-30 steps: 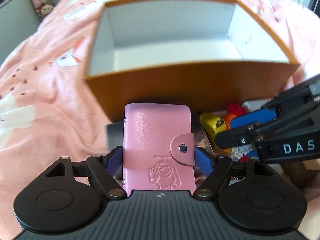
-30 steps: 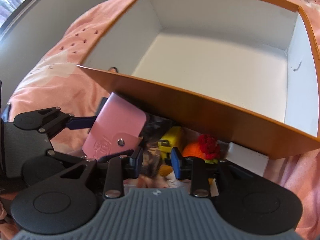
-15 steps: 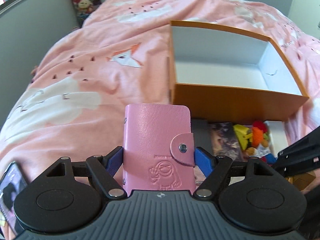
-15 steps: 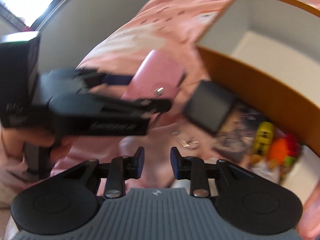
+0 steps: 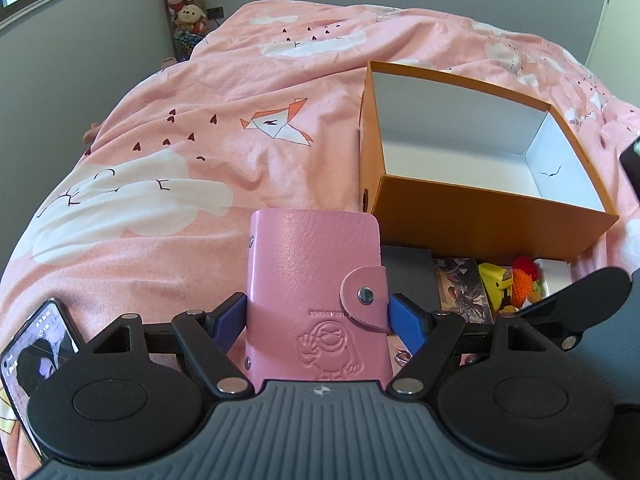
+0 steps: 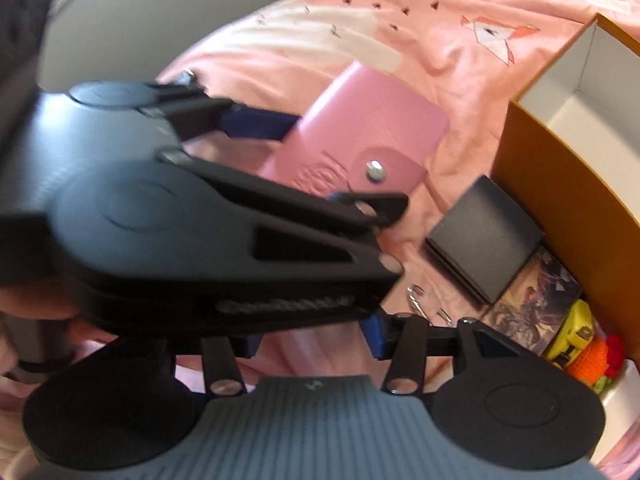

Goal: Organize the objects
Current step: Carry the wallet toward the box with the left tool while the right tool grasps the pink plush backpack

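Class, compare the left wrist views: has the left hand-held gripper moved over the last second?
Yes. The left hand-held gripper, shut on the pink card holder, has pulled back and leftward from the orange box, which looks smaller and sits further right.

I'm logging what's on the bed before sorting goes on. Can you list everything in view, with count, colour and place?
card holder: 1, pink, held in the left gripper above the bed
box: 1, orange outside, white inside, open on the bed
wallet: 1, black, beside the box
card: 1, printed picture, next to the wallet
tape measure: 1, yellow, by the box
crochet toy: 1, orange and red, by the tape measure
pins: small, metal, count unclear, on the blanket
phone: 1, black, bed's near left edge
blanket: 1, pink
plush toys: several, far corner
left gripper: shut on the card holder
right gripper: open, empty
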Demonstrator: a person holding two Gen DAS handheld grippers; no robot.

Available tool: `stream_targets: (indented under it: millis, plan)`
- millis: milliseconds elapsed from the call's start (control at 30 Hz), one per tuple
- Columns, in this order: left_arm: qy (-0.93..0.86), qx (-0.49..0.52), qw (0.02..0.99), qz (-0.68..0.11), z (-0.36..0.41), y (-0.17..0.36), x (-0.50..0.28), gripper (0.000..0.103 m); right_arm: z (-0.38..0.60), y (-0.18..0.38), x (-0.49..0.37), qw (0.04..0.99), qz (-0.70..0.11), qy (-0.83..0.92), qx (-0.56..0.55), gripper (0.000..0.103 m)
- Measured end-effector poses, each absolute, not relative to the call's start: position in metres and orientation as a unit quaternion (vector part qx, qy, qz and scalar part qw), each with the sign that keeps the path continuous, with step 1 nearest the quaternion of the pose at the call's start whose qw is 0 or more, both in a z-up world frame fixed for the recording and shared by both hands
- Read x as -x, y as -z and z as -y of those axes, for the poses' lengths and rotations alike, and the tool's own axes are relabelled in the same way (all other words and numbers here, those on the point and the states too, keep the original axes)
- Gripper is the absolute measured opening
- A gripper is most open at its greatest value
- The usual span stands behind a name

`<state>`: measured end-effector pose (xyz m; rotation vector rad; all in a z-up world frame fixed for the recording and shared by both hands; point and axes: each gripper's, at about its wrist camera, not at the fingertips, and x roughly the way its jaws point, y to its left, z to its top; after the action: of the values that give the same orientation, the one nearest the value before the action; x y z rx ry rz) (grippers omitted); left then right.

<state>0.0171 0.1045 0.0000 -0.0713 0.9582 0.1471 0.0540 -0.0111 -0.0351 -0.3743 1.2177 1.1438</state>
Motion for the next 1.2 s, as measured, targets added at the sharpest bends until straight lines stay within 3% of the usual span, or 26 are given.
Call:
stream_targets:
  millis: [300,633,967,1200]
  plan:
    - [-0.050,0.068,0.898,-0.432,-0.106,-0.016,-0.015,0.089,0.066,0.011,-0.092,0.679,-0.554,-0.478,0.067,0.026]
    - [-0.026,0.061,0.914,-0.400,-0.092,-0.044,-0.027,0.089,0.121,-0.040,-0.119,0.742,-0.498,-0.448,-0.027,0.025]
    - [0.017,0.064,0.929,-0.365,-0.069,-0.073,-0.069,0.089,0.162,-0.114,-0.140,0.812,-0.384,-0.434,-0.059,0.025]
    - [0.042,0.023,0.924,-0.380,-0.036,-0.063,-0.133,0.089,0.176,-0.110,-0.184,0.865,-0.330,-0.376,-0.050,0.025]
